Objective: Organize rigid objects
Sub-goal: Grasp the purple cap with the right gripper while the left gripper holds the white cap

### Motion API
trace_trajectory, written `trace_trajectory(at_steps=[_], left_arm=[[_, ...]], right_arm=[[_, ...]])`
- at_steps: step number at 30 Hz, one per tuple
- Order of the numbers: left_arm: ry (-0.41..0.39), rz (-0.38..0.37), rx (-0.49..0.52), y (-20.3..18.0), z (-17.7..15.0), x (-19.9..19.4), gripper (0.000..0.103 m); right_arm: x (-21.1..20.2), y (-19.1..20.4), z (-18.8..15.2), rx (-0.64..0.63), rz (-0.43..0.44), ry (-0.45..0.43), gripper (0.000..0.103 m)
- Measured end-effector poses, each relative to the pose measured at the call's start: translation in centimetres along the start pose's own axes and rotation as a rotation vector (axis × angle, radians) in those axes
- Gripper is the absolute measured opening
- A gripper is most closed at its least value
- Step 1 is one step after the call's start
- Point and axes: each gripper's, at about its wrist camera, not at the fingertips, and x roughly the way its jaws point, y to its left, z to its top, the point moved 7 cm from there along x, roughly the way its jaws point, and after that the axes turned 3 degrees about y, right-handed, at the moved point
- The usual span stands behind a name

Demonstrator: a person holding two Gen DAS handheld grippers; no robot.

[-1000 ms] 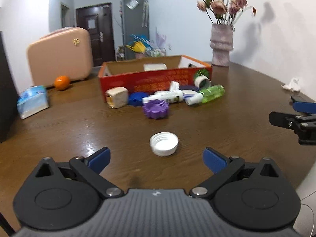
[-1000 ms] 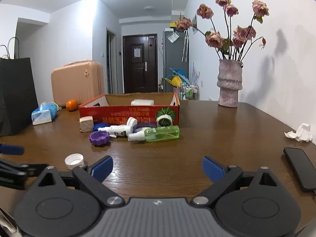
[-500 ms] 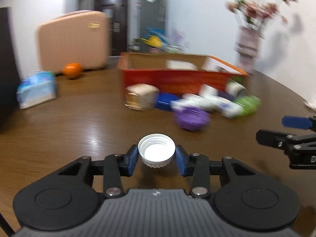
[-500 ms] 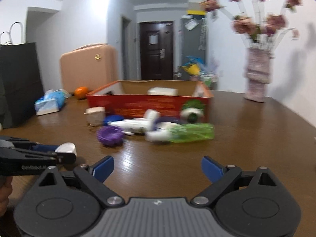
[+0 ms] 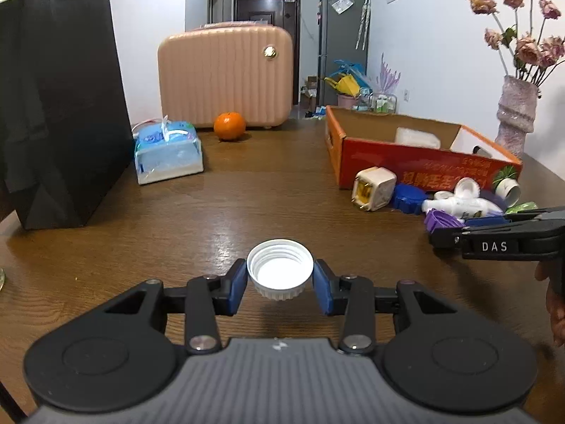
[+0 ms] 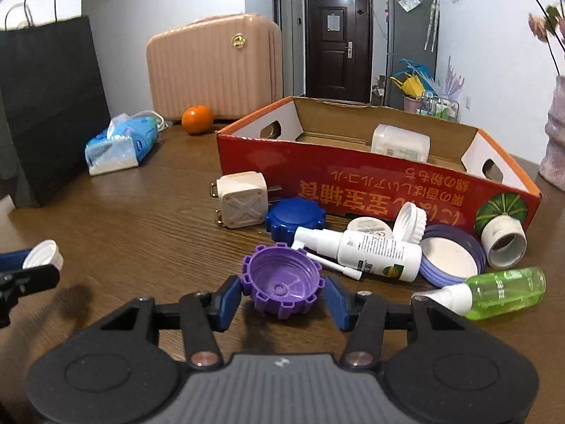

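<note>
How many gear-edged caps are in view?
2: the purple cap sits between the fingers of the right gripper; the blue cap lies beside the white plug adapter. More may be hidden.

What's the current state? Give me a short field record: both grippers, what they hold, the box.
left gripper: shut on white ribbed plastic cap, held above the wooden table
right gripper: fingers flank the purple notched plastic lid, contact uncertain
red cardboard box: open, holds one translucent white container
loose items: blue lid, white spray bottle, green bottle, all outside the box
</note>
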Motion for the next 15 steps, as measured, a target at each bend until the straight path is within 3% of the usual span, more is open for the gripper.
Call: trace_trajectory(at_steps=[5,15], left_arm=[[-0.030,-0.031,0.032,-2.5,-0.1,-2.3,0.040],[-0.046,-0.117,0.100,-8.2,-2.7,-7.4,0.040]], right_arm=[[-3.8,-1.1,-1.3,-0.015,-0.028,-0.037,0.051],[-14.5,-4.2,-8.2,0.037,-0.094,-0.117,0.051]])
